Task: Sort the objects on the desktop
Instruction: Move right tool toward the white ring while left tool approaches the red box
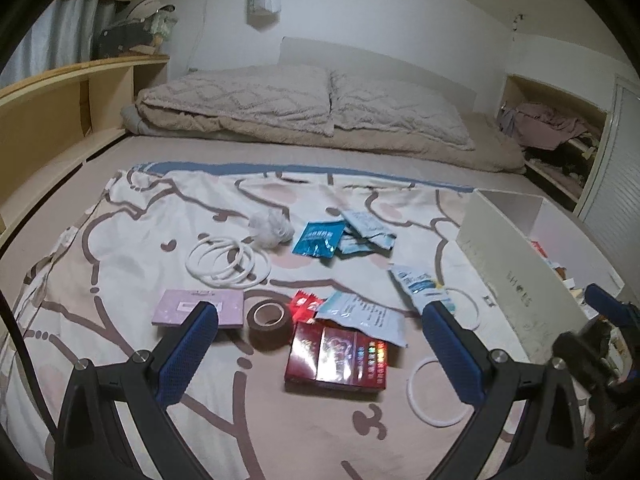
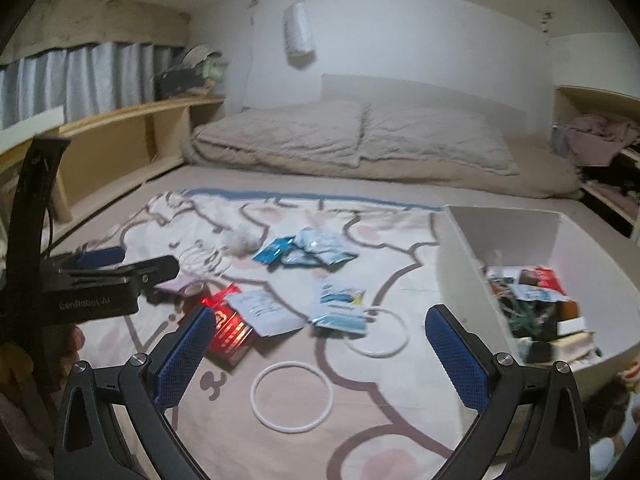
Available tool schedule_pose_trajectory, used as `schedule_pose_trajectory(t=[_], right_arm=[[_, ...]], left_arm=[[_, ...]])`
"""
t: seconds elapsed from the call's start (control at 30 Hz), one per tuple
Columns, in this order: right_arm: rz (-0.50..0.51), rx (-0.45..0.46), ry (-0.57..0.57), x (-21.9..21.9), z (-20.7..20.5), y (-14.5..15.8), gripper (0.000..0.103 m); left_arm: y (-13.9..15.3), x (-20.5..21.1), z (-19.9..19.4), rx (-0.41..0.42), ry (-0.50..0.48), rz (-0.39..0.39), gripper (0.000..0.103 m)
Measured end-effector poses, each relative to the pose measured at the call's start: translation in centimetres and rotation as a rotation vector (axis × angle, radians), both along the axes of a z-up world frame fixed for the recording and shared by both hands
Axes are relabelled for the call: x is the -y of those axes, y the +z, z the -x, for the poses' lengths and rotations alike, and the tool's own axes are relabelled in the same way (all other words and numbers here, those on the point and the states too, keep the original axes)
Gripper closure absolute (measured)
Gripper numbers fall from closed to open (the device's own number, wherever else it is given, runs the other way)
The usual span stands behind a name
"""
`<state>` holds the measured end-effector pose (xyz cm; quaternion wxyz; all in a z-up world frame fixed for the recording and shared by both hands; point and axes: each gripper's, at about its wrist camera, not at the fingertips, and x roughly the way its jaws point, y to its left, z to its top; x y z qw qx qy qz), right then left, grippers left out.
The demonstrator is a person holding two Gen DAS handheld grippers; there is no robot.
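Spread over the bed (image 1: pixel 280 156) is a cartoon-print sheet (image 1: pixel 120 240) strewn with clutter. Left claw (image 1: pixel 320 320) gapes wide above a red box (image 1: pixel 340 360) and tape roll (image 1: pixel 269 317); right claw (image 2: pixel 320 326) gapes wide over a white ring (image 2: pixel 292 397), with the white bin (image 2: pixel 560 248) to its right.

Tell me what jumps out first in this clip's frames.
The shiny red box lies between the open left gripper's fingers, beside a tape roll. A white ring lies alone on the blanket before the open right gripper. The white bin at right already holds clutter.
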<state>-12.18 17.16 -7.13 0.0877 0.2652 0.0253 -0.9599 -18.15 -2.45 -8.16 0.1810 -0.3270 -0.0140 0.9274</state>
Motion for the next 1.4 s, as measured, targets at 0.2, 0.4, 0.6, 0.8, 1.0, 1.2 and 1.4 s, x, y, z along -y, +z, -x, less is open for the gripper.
schedule_pose_trajectory(t=[0.2,0.4,0.6,0.8,1.0,1.2,1.4], right_arm=[[-0.026,0.076,0.081,1.2,2.0,-3.2,0.0],[-0.038,0.199,0.12,1.1,3.8,-6.0,0.0],[-0.058,0.351,0.192,1.5,4.8,-8.9,0.0],[-0.09,0.422,0.24,2.3,5.6,-10.7,0.0],[-0.136,0.455,0.28,2.1,6.8,-12.4,0.0],[-0.133,0.431,0.286,2.0,6.4,-12.4,0.0],[-0.135,0.428,0.285,2.1,6.6,-12.5,0.0]], left_arm=[[-1.0,0.4,0.9,0.034,0.015,0.007,0.001],[-2.1,0.0,1.6,0.073,0.014,0.015,0.001],[-3.5,-1.0,2.0,0.113,0.001,0.056,0.001],[-5.1,-2.4,2.2,0.152,-0.047,0.099,0.001],[-7.1,-3.6,2.6,0.202,-0.078,0.144,0.001],[-8.7,-5.0,3.0,0.225,-0.103,0.195,0.001],[-10.2,-5.4,4.0,0.259,-0.094,0.216,0.001]])
